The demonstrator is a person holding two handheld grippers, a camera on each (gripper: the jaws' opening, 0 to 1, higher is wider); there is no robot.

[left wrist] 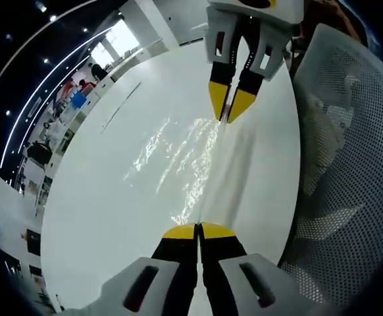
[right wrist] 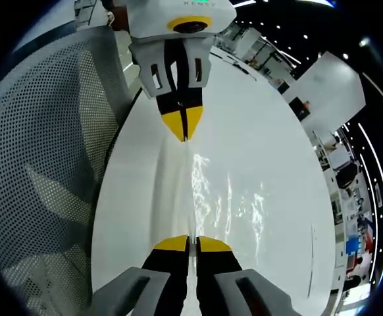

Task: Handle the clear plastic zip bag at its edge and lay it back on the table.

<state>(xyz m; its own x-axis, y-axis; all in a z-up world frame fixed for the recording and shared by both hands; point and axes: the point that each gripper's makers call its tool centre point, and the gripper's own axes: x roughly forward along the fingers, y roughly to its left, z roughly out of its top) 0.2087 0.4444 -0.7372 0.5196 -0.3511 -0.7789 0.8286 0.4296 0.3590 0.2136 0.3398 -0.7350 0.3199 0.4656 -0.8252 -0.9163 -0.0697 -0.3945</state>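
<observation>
Left gripper [left wrist: 198,232], right gripper [right wrist: 185,244]: yellow tips, black jaws, seemingly light-grey housings.

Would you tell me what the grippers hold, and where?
Both the left gripper and right gripper pinch the clear zip bag along one edge, at opposite ends.

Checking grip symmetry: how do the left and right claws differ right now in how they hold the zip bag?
The left claw and the right claw clamp opposite ends of the clear zip bag, facing each other. In the left gripper view, the left claw's yellow tips sit pressed together, while the right claw's tips angle into a V at the bag's edge. Shared: both are shut on the bag's edge, holding it stretched over the white table, beside a mesh chair.
</observation>
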